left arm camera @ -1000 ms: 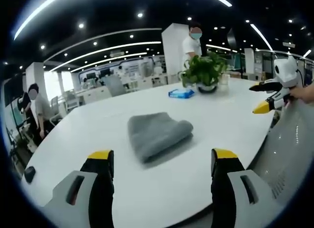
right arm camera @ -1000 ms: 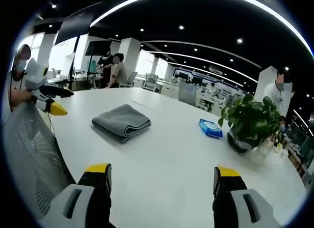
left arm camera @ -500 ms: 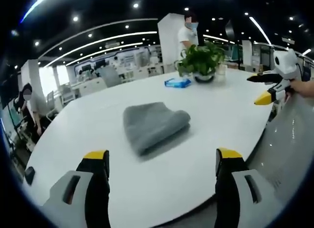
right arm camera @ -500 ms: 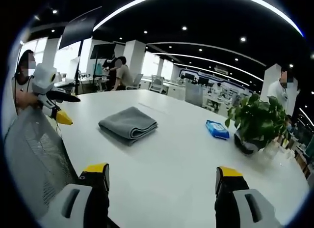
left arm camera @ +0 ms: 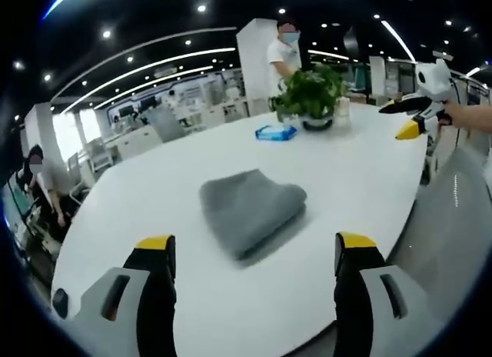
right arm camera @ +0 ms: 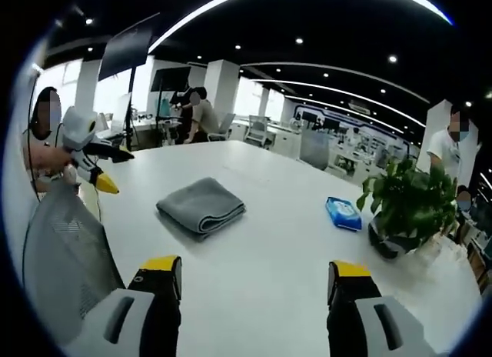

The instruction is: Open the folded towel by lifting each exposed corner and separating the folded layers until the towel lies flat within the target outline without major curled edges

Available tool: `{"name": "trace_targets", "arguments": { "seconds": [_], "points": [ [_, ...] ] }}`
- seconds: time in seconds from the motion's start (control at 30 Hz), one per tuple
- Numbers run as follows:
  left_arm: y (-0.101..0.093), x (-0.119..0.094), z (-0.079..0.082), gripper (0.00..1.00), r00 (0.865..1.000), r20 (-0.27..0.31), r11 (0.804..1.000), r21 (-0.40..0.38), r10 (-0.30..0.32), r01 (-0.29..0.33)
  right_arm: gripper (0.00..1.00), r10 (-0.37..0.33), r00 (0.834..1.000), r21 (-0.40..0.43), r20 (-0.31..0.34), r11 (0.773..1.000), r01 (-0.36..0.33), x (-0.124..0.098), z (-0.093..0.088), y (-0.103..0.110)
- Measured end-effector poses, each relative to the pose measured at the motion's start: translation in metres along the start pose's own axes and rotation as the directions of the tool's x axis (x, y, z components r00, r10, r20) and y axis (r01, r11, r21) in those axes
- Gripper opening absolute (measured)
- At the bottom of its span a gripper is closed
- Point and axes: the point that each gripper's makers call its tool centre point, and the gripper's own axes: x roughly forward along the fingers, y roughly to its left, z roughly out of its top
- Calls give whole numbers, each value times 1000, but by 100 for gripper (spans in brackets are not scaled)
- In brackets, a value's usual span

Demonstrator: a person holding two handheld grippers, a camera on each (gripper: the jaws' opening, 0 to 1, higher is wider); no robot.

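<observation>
A folded grey towel (left arm camera: 252, 208) is seen on a white table (left arm camera: 369, 172), both grippers (left arm camera: 254, 253) (right arm camera: 254, 274) held apart above it.

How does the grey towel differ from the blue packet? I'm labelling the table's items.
The grey towel is the larger, folded cloth with a rounded fold edge; the blue packet is the smaller, flat rectangle. The towel lies mid-table, the packet beside the potted plant. Both rest untouched on the white table.
</observation>
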Motion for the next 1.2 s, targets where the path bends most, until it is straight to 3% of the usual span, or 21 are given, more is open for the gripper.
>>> {"name": "trace_targets", "arguments": {
  "seconds": [0.2, 0.37, 0.73, 0.97, 1.2],
  "points": [
    [3, 19, 1, 82, 999, -33, 999, 14, -35, 35, 74, 29, 1000, -11, 10, 1000, -29, 27, 18, -1],
    [0, 34, 1, 80, 996, -62, 996, 59, -58, 61, 72, 59, 998, 19, -15, 998, -59, 51, 16, 8],
    [-13, 68, 8, 61, 991, -87, 983, 142, -102, 114, 67, 98, 995, 125, -11, 988, -96, 85, 15, 30],
    [-39, 99, 8, 52, 978, -127, 957, 221, -163, 188, 61, 114, 993, 148, -26, 983, -109, 99, 8, 42],
    [-57, 126, -2, 41, 964, -175, 920, 306, -198, 244, 59, 125, 991, 180, -55, 977, -114, 105, -8, 48]
  ]
}}
